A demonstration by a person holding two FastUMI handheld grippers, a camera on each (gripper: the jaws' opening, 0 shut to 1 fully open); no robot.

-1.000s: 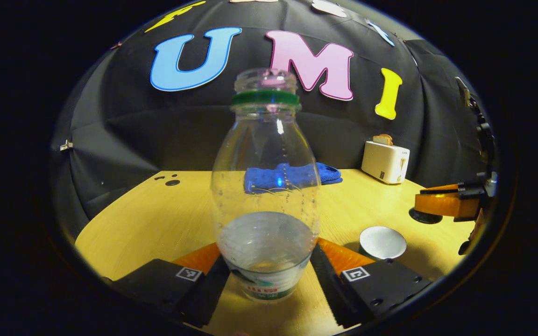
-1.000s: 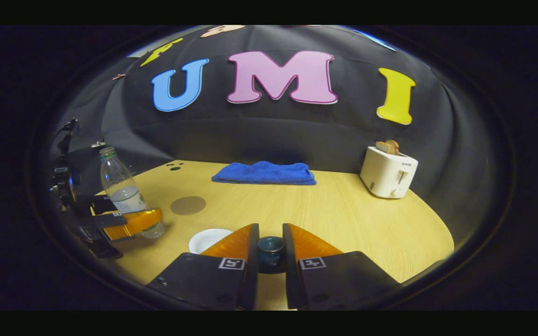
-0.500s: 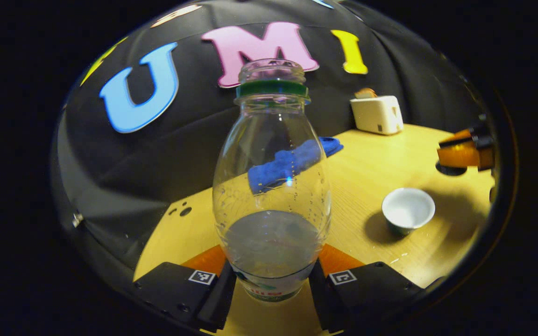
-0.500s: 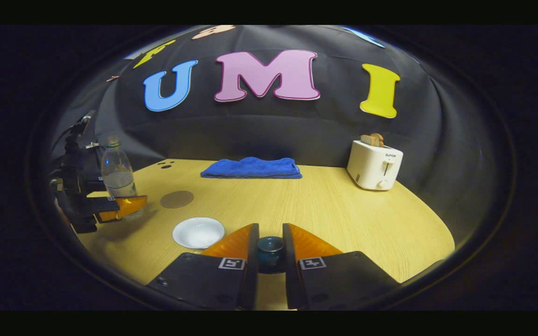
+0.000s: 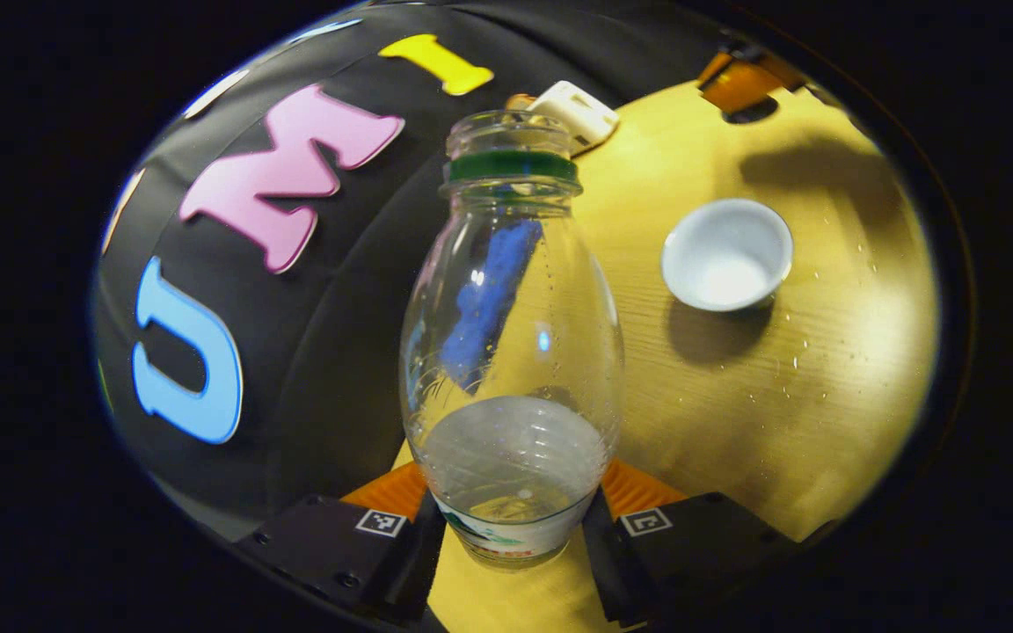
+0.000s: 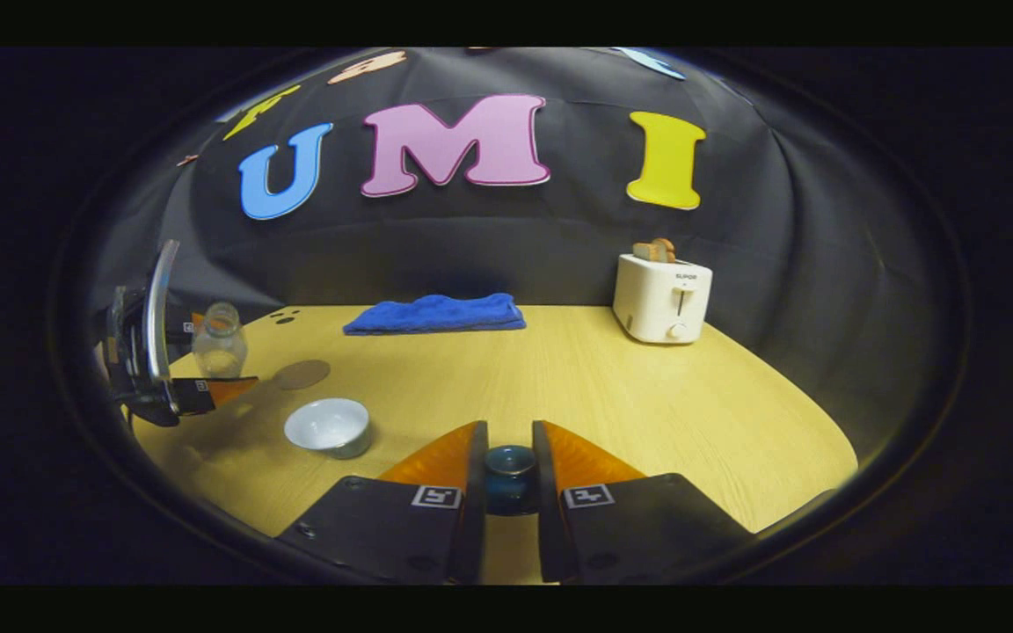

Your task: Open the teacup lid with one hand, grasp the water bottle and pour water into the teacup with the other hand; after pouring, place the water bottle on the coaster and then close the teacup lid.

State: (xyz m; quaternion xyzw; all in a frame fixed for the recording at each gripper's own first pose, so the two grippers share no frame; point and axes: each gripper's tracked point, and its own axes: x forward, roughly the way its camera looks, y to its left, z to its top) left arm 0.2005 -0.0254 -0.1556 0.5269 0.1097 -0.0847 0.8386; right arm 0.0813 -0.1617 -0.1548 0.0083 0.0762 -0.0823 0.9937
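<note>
water bottle (image 5: 511, 352) is held near its base between the two fingers of the left gripper (image 5: 513, 527), both pressing on its sides. in the left gripper view the bottle has no cap, a green ring sits around its neck, and some water lies in its lower part. in this view the table (image 5: 735, 396) stands tilted, so the gripper and bottle lean over toward the teacup (image 5: 726, 253). the teacup is open, white inside, and stands on the wood well apart from the bottle mouth. small drops of water lie on the table near the cup.

in the right gripper view the left gripper (image 6: 194, 387) with the bottle (image 6: 218, 341) is lifted off the table at the left edge, and the teacup (image 6: 329, 426) stands near the front left part of the table. the round brown coaster (image 6: 300, 374) lies flat just behind the cup, between it and the bottle, with nothing on it.

the right gripper (image 6: 511, 475) is closed narrow on the dark blue knob of the teacup lid (image 6: 510, 470), both fingers against it, at the front edge of the table and apart from the cup.

a folded blue towel (image 6: 434, 314) lies at the back edge of the table. a white toaster (image 6: 663, 297) with bread in it stands at the back right corner.
</note>
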